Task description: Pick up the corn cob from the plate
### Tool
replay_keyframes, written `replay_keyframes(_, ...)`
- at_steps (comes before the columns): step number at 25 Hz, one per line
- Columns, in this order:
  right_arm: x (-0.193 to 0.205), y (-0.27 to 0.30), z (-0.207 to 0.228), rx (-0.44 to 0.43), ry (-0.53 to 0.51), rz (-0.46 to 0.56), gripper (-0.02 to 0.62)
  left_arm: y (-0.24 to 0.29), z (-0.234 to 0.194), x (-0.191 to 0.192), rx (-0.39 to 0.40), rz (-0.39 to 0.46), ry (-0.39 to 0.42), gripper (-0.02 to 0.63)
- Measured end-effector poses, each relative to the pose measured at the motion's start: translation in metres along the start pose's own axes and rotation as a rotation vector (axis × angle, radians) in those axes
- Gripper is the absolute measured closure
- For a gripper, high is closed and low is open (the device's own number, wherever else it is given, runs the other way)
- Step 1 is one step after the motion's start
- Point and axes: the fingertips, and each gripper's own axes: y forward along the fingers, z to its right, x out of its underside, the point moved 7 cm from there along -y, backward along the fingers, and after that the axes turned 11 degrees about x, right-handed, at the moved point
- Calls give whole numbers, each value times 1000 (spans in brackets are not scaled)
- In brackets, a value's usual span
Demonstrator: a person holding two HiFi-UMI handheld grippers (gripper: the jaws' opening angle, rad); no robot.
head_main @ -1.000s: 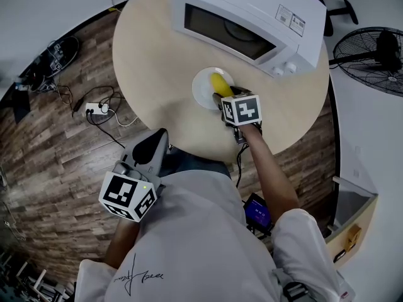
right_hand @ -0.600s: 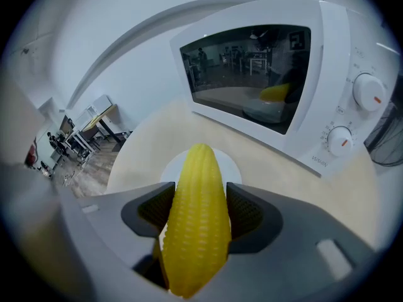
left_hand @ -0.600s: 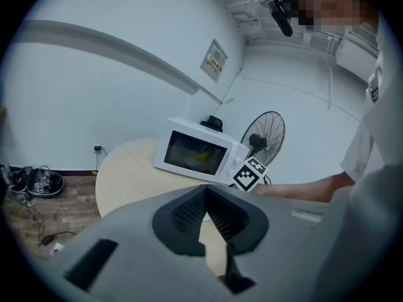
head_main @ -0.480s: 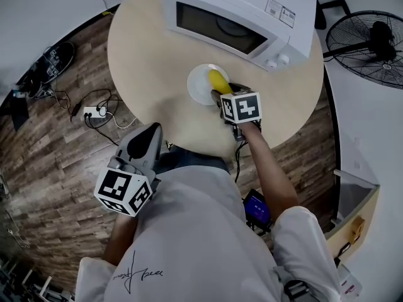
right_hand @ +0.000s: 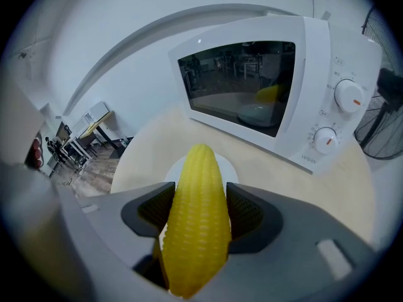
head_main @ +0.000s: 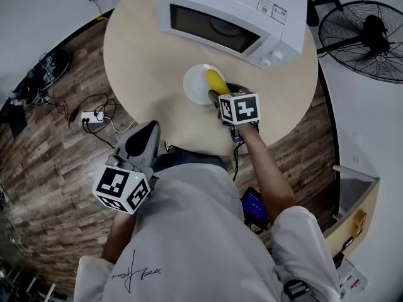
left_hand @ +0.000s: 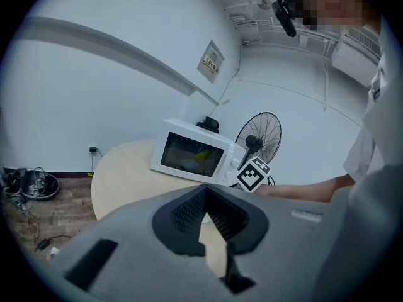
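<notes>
Yellow corn cob (right_hand: 200, 168) clamped in right gripper (right_hand: 200, 209), butt end cut off, hiding most of white plate (right_hand: 171, 167). Left gripper (left_hand: 203, 216) pinched together, empty.

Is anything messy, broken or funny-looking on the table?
No, nothing stands out. The corn cob sits straight between the right gripper's jaws over the plate, the microwave door is closed, and nothing is spilled on the table.
</notes>
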Motion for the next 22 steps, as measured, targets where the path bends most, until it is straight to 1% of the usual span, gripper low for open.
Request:
replay_keyframes(11, 4, -14, -7, 14, 48, 43, 327, -3, -1, -2, 29, -2, 15, 612)
replay_keyframes(22, 14, -35, -9, 10, 118, 88, 327, -10, -3, -2, 31, 14, 9, 612)
